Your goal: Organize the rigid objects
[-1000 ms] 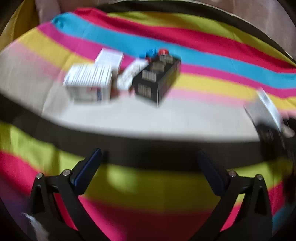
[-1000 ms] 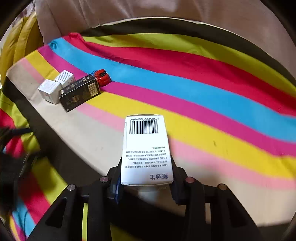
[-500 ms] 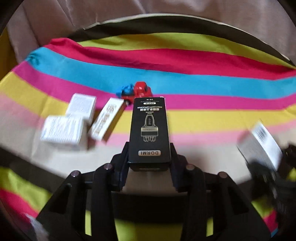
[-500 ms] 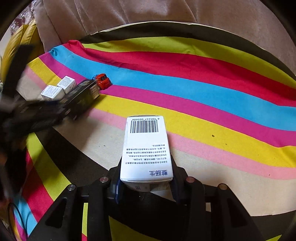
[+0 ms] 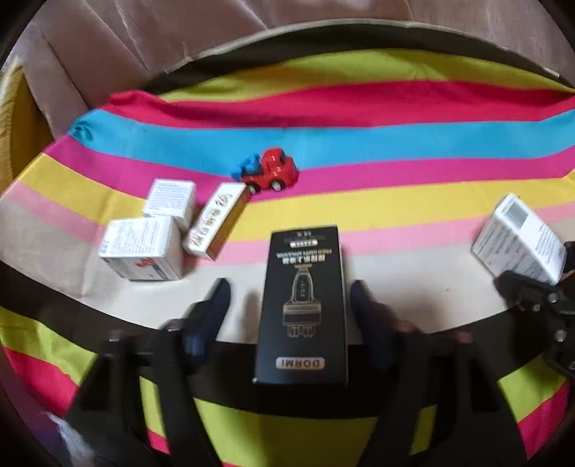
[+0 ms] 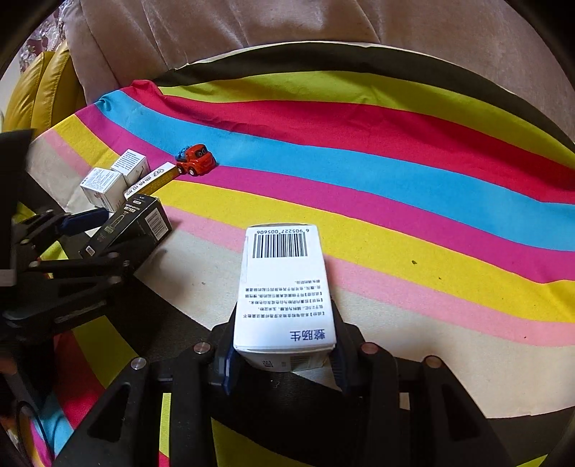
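Observation:
A black DORMI box (image 5: 303,298) lies lengthwise between the fingers of my left gripper (image 5: 289,287), near the front of the beige stripe. The fingers (image 5: 215,309) are blurred and stand clear of its sides, with cloth showing in the gap, so the gripper is open. In the right wrist view the same black box (image 6: 133,224) and left gripper (image 6: 107,237) sit at the left. My right gripper (image 6: 284,334) is shut on a white barcode box (image 6: 284,287), held just above the cloth. That white box (image 5: 517,240) also shows at the right edge of the left wrist view.
Two white boxes (image 5: 142,248) (image 5: 170,197), a cream and orange box (image 5: 217,221) and a red toy truck (image 5: 271,170) cluster at the left on the striped cloth (image 5: 395,143). A brown sofa back (image 6: 287,25) rises behind, with a yellow cushion (image 6: 39,97) at the far left.
Half a second ago my left jaws pressed on the black box; now they stand apart from it. A second ago that box stood beside the other boxes. The right gripper has kept its grip.

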Available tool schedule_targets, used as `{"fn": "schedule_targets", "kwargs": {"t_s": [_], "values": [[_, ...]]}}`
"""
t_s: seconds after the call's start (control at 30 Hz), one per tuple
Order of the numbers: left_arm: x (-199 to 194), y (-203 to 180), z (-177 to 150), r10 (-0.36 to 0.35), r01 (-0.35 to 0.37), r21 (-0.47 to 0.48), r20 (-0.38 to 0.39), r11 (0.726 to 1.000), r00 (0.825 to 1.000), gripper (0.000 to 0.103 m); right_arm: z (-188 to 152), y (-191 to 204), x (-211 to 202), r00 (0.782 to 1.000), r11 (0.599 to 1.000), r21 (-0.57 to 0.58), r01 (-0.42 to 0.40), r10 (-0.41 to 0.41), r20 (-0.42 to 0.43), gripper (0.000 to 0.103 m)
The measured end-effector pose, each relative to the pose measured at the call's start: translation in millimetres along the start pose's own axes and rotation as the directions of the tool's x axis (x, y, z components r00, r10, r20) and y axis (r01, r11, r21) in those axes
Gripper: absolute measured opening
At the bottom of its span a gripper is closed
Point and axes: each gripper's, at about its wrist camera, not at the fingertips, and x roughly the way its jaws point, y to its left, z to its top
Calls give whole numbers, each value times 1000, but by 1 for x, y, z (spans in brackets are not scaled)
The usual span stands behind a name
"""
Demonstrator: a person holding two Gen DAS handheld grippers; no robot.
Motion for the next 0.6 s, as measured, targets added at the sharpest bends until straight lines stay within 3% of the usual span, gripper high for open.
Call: {"fn": "schedule_targets", "kwargs": {"t_s": [0.1,0.3,0.43,0.6], "values": [[-12,9,-7,-72,72,-45,-7,996,997,42,1,1,0,1000,1000,-5,8,-8,-1,42],[-53,30,-43,-61,64,-103,33,993,998,43,1,4,1,999,999,-26,35,-35,-5,42],[-47,37,-64,-73,73,-113,1,991,997,43,1,5,2,999,999,-32,42,-43,-6,42],[-44,40,-64,-91,91,-139,3,986,996,43,0,7,3,998,997,-42,58,-59,-4,42]]}}
